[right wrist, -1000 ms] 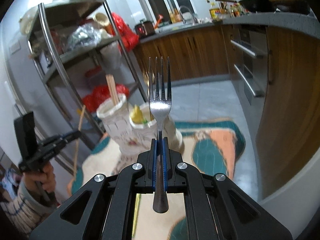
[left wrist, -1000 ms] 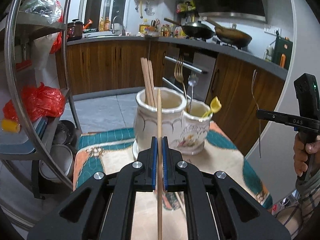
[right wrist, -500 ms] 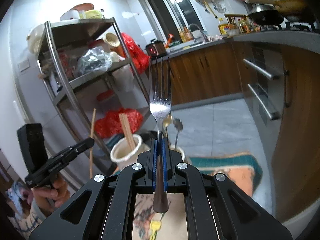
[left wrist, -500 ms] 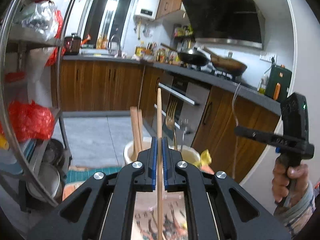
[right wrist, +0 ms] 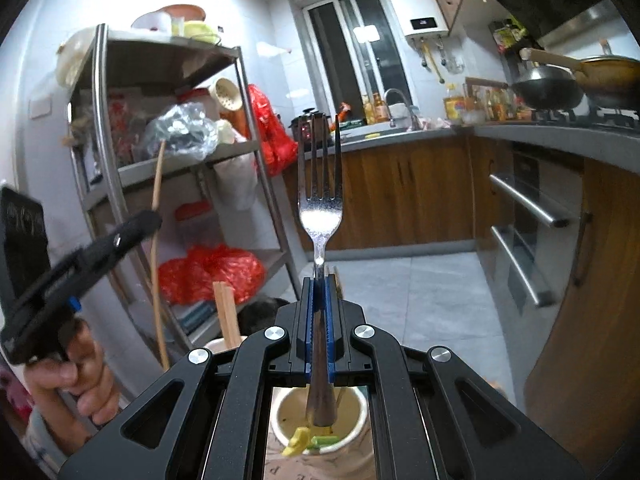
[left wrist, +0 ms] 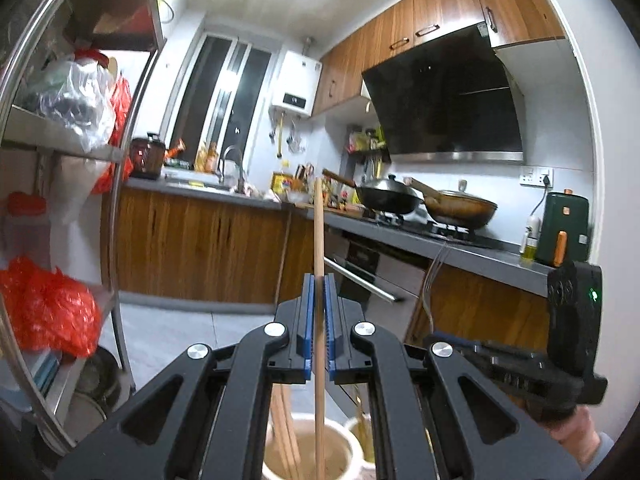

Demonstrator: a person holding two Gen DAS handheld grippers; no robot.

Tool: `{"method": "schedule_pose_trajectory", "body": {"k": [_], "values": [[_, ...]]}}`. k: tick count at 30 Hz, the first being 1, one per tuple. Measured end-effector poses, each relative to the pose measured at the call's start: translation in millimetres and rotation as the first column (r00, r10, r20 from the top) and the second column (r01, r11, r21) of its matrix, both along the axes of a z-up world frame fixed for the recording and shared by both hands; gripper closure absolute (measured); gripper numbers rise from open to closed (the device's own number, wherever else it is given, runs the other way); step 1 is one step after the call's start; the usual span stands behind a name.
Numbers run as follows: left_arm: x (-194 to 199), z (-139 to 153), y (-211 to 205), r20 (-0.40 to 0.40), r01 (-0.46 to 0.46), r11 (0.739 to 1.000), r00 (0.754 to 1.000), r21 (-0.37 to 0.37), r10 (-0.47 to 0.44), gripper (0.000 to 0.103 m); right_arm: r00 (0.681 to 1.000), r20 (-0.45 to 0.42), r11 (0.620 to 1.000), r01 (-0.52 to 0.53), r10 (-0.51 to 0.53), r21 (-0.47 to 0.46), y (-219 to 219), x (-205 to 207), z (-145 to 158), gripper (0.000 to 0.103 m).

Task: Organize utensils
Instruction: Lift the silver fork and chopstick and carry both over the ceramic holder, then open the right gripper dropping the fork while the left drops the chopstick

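My left gripper (left wrist: 319,312) is shut on a wooden chopstick (left wrist: 318,240), held upright; its lower end hangs over the mouth of the big cream jar (left wrist: 344,450), which holds other chopsticks (left wrist: 282,424). My right gripper (right wrist: 319,312) is shut on a metal fork (right wrist: 320,200), tines up; its handle end hangs over the smaller cream cup (right wrist: 360,404), which has yellow and green utensil ends inside. The left gripper with its chopstick shows in the right wrist view (right wrist: 138,226). The right gripper and fork show in the left wrist view (left wrist: 434,280).
A steel shelf rack (right wrist: 248,148) with red bags stands to the left. Wooden kitchen cabinets (left wrist: 200,248), an oven and a counter with woks (left wrist: 460,204) run behind. The patterned table cloth (right wrist: 284,468) lies under the jars.
Both grippers have moved over the jars and tilted up, so the jars dropped to the bottom of each view. The chopstick's end now hangs over the big jar, the fork's handle over the small cup.
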State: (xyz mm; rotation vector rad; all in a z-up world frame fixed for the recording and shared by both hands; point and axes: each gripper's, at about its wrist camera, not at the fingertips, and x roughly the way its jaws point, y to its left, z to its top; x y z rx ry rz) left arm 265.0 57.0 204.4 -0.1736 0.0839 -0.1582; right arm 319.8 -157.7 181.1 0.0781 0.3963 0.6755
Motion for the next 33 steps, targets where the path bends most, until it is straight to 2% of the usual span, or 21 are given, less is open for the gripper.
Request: {"method": "schedule_pose_trajectory", "body": {"k": [3, 8, 14, 19, 26, 33], "values": [[11, -9, 3, 0.015, -0.036, 0.999, 0.999, -0.012, 0.036, 0.098, 1.000, 0.004, 1.000, 0.000, 0.000, -0.014, 6, 5, -9, 0.097], [24, -32, 10, -0.012, -0.045, 0.997, 0.999, -0.068, 0.044, 0.099, 1.000, -0.008, 1.000, -0.001, 0.000, -0.017, 9, 15, -26, 0.097], [18, -59, -1, -0.031, -0.058, 0.997, 0.998, -0.056, 0.056, 0.098, 0.999, -0.038, 0.999, 0.009, -0.011, -0.050, 6, 14, -42, 0.097], [2, -81, -13, -0.064, -0.063, 0.998, 0.996, -0.006, 0.062, 0.098, 0.998, -0.063, 0.998, 0.007, -0.011, -0.067, 5, 5, -53, 0.097], [-9, -85, -15, -0.081, -0.071, 0.997, 0.994, 0.038, 0.074, 0.098, 0.996, -0.089, 0.991, -0.004, -0.008, -0.133, 8, -2, -62, 0.097], [-3, -88, -14, -0.123, -0.095, 0.993, 0.987, 0.074, 0.104, 0.098, 0.991, -0.130, 0.984, 0.002, -0.025, -0.178, 9, 3, -72, 0.097]]}}
